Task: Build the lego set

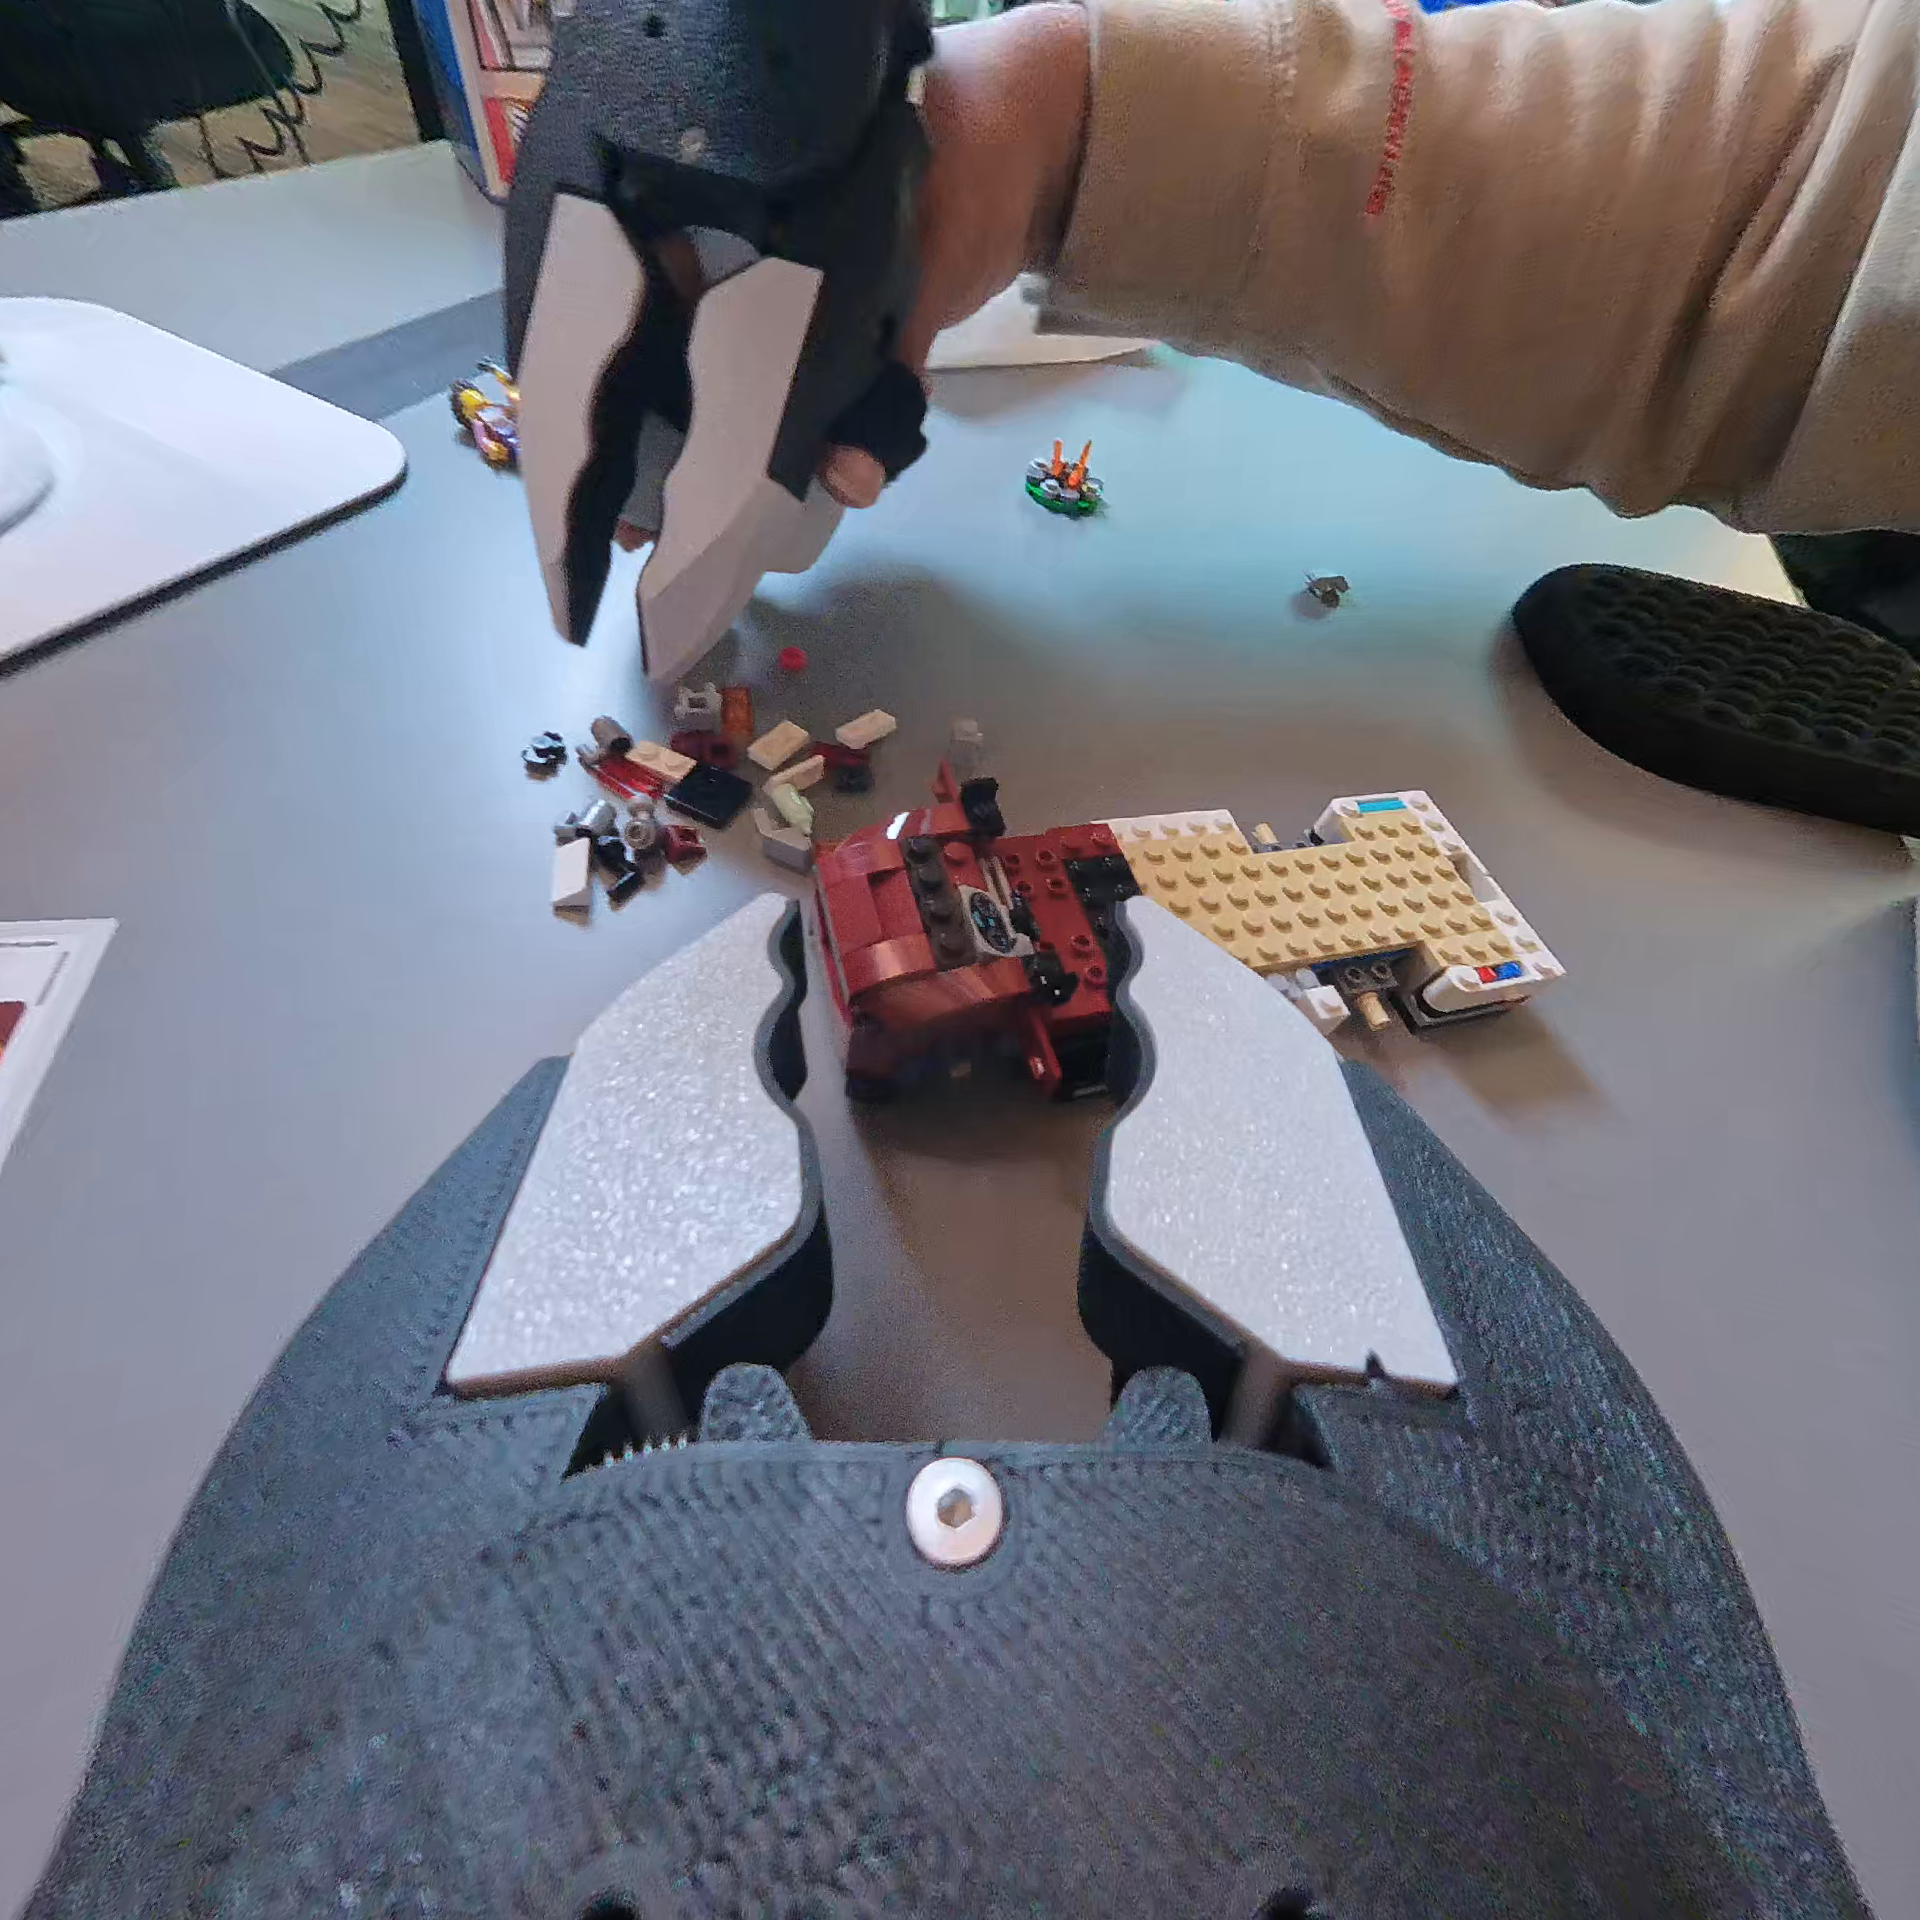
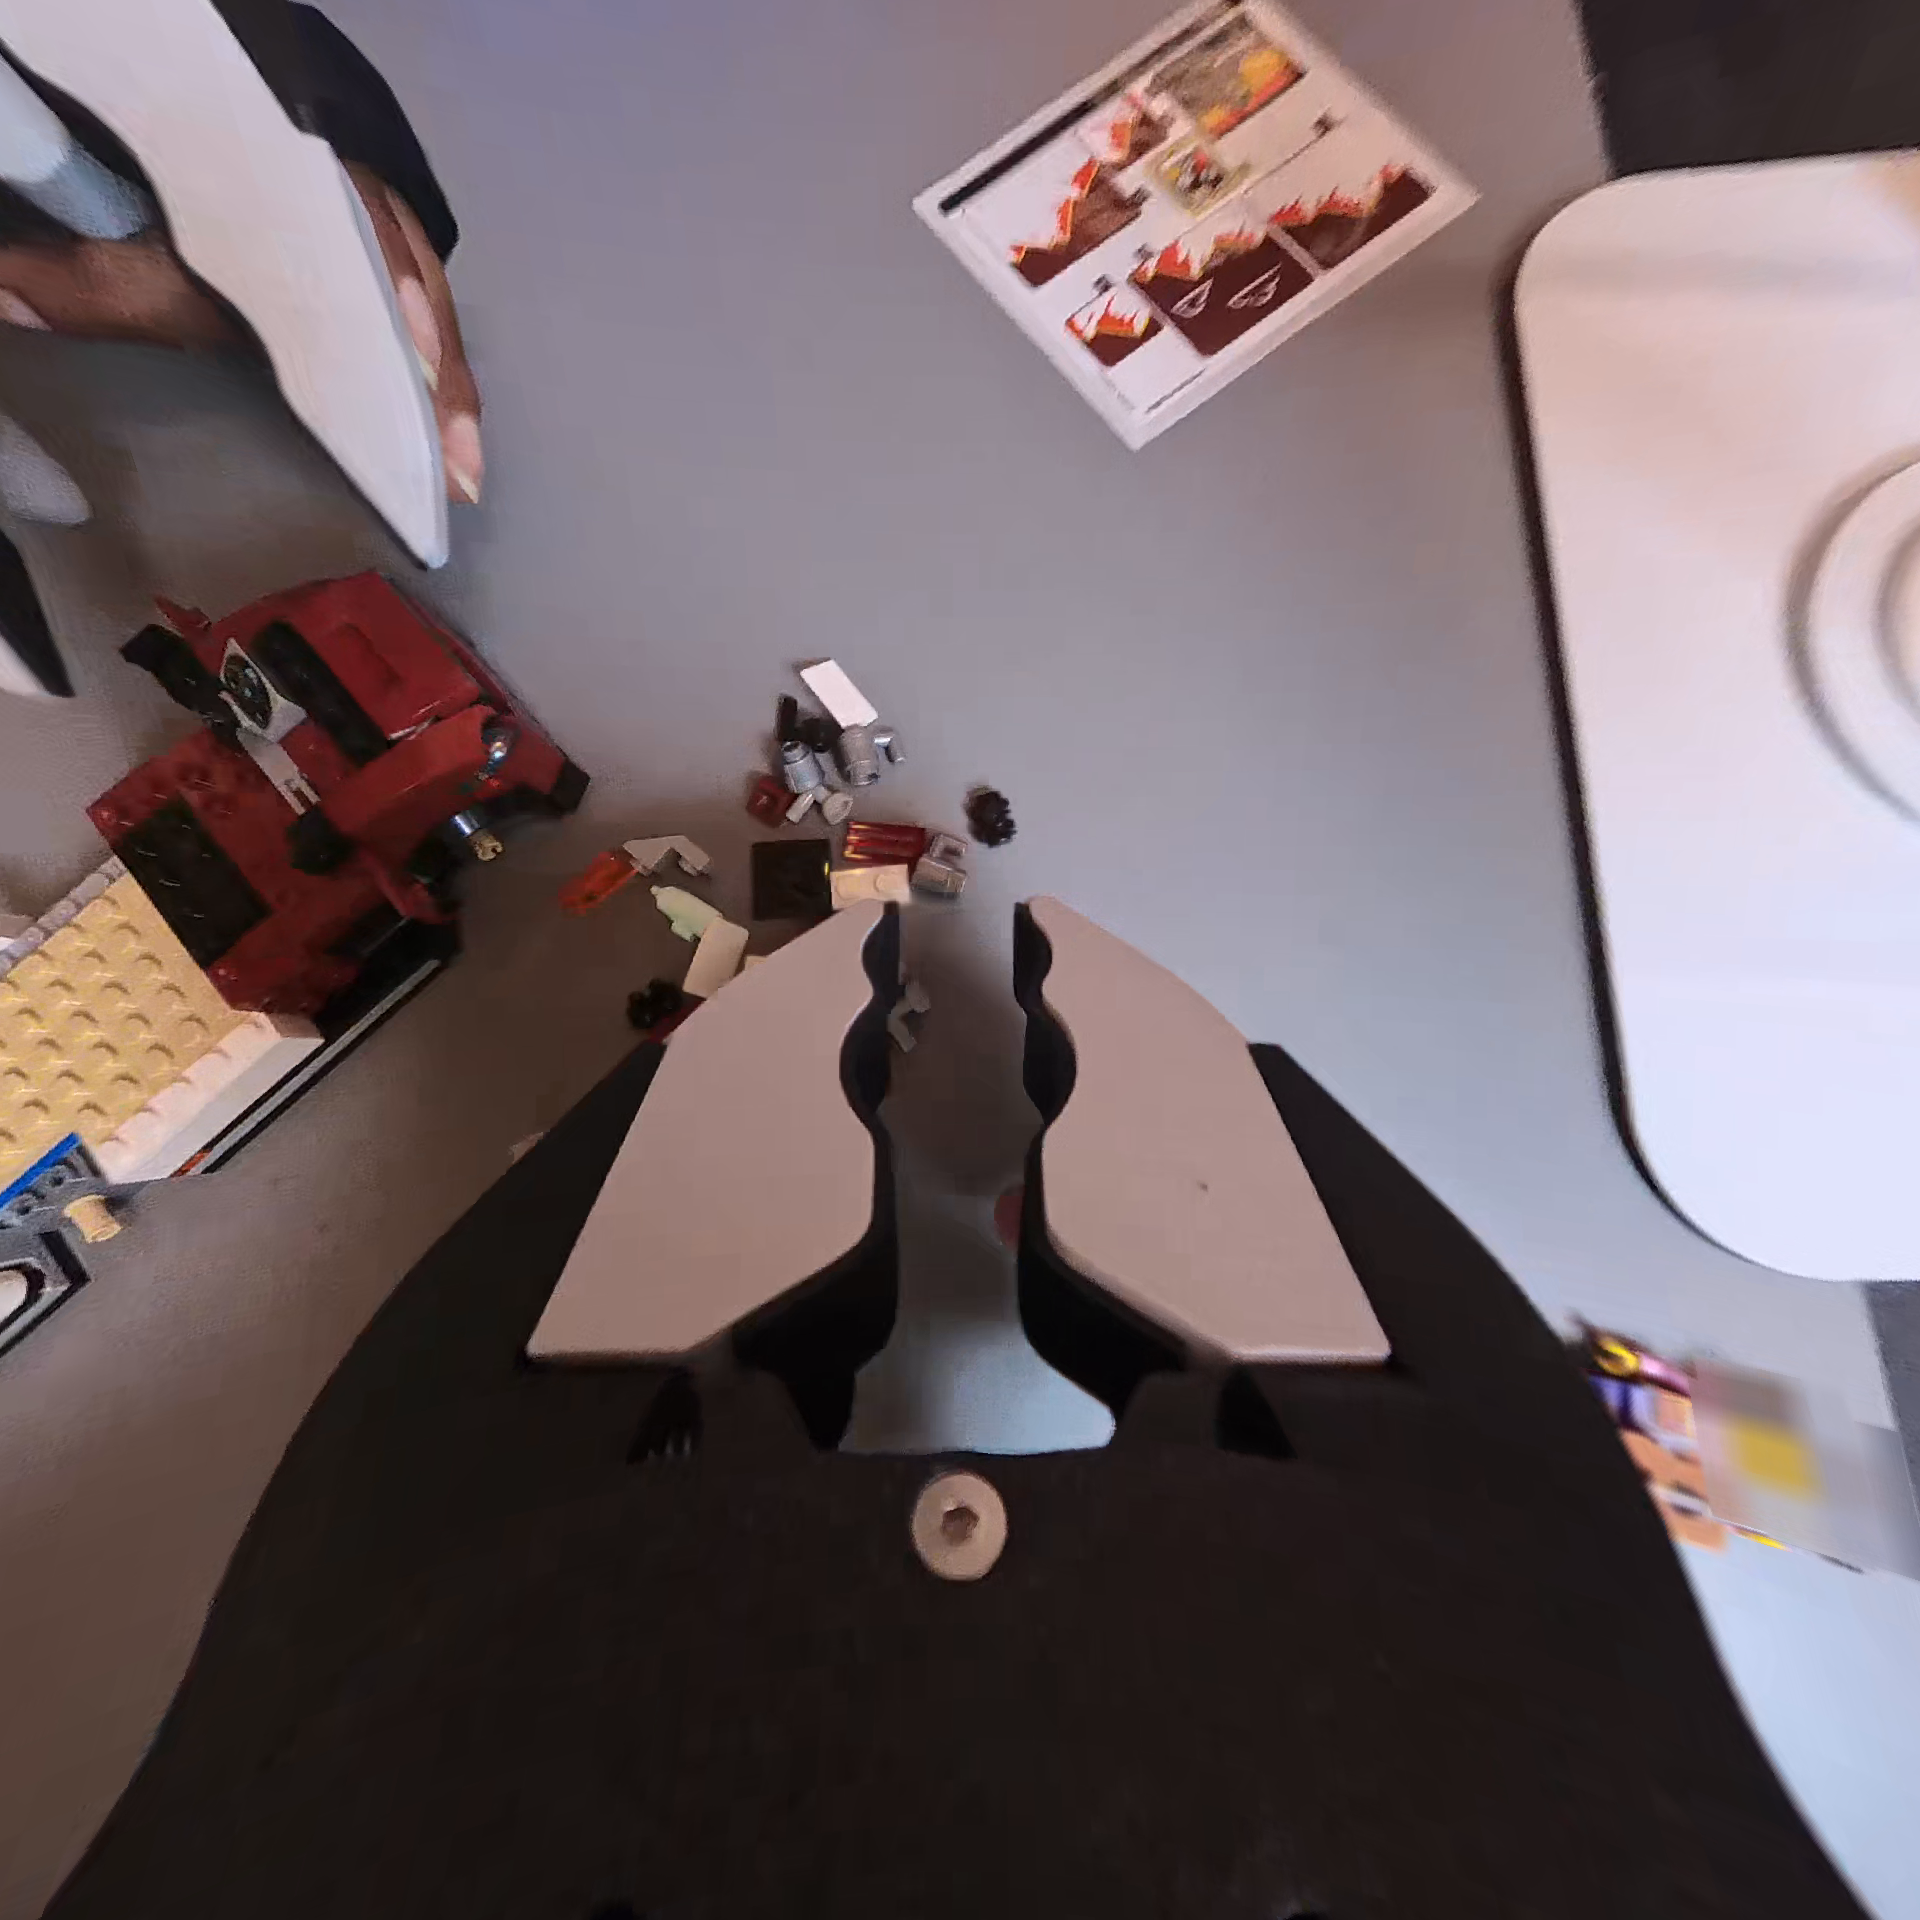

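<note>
Currently | left claw (image 1: 961,935) gaping wide, straddling red brick vehicle (image 1: 935,935), pads not pressing | right claw (image 2: 956,914) standing narrowly parted, empty, hovering over loose bricks (image 2: 831,821) beside vehicle

Dark red brick vehicle (image 1: 956,935) joins a tan studded plate (image 1: 1320,883) on a grey table (image 1: 312,1039).

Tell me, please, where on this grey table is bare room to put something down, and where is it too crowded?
Free: the grey table between the loose small bricks, the picture sheet and the white base; also the stretch between the small green piece and the black pad. Crowded: around the loose bricks, the dark red model and the tan plate.
</note>
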